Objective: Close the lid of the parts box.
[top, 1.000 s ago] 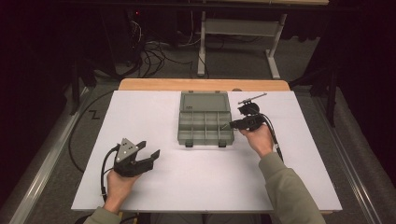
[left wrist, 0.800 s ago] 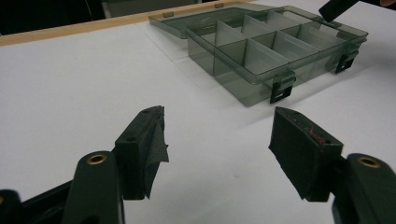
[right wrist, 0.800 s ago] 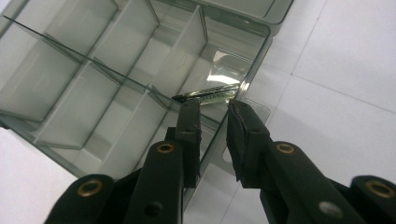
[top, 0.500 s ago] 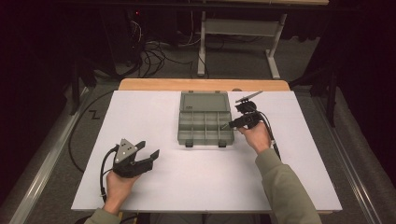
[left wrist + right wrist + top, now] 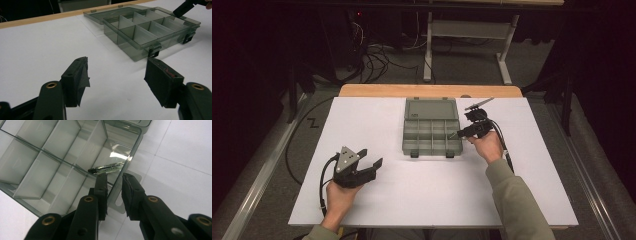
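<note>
A translucent grey-green plastic compartment box sits on the white tabletop near the middle of its far edge, with its clear lid folded flat back toward that edge. Thin dividers split the box into many small bins, and two dark latches hang from its near wall.

The right claw, held in the person's right hand, is at the box's right end, toward the tabletop's right edge. In the right gripper view its jaws stand a little apart with nothing between them, the right claw straddling the box's end wall: one jaw tip is over the end bin, the other outside it above the bare tabletop. Just beyond the tips, a small slender see-through piece with a dark end lies on the floor of that end bin, close along the wall; what it is cannot be told.

The left claw rests in the left hand near the tabletop's near left corner, well apart from the box. In the left gripper view its jaws are spread wide and empty over bare tabletop, the left claw pointed toward the box's near wall.
</note>
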### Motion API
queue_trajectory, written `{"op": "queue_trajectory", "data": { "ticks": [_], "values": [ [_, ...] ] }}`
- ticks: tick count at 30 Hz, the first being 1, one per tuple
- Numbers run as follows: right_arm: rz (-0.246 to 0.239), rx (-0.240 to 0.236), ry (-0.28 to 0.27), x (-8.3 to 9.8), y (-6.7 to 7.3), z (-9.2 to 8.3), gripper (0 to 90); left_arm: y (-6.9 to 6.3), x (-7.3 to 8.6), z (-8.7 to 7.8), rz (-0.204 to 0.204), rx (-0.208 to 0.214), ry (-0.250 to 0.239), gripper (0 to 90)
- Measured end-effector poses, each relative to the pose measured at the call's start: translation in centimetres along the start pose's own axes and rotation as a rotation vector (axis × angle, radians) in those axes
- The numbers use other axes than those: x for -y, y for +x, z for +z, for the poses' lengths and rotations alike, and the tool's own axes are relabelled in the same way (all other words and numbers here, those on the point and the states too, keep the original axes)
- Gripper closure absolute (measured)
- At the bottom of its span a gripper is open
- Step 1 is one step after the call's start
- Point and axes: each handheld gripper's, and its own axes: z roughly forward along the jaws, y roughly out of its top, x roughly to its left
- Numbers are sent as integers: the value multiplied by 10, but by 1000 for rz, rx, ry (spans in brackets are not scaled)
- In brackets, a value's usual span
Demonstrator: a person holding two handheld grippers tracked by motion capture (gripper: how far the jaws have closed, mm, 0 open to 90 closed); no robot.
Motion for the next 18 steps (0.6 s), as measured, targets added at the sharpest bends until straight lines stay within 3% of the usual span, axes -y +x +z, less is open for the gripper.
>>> {"op": "queue_trajectory", "data": {
  "ticks": [7, 13, 18],
  "values": [
    [-8, -19, 13, -2, -3, 0, 758, 0, -14, 3, -22, -29, -29, 368],
    [-10, -19, 12, -1, -3, 0, 758, 1, -24, 18, -51, -35, -34, 372],
    [-9, -14, 5, 0, -2, 0, 758, 1, -25, 30, -52, -49, -25, 398]
  ]
}}
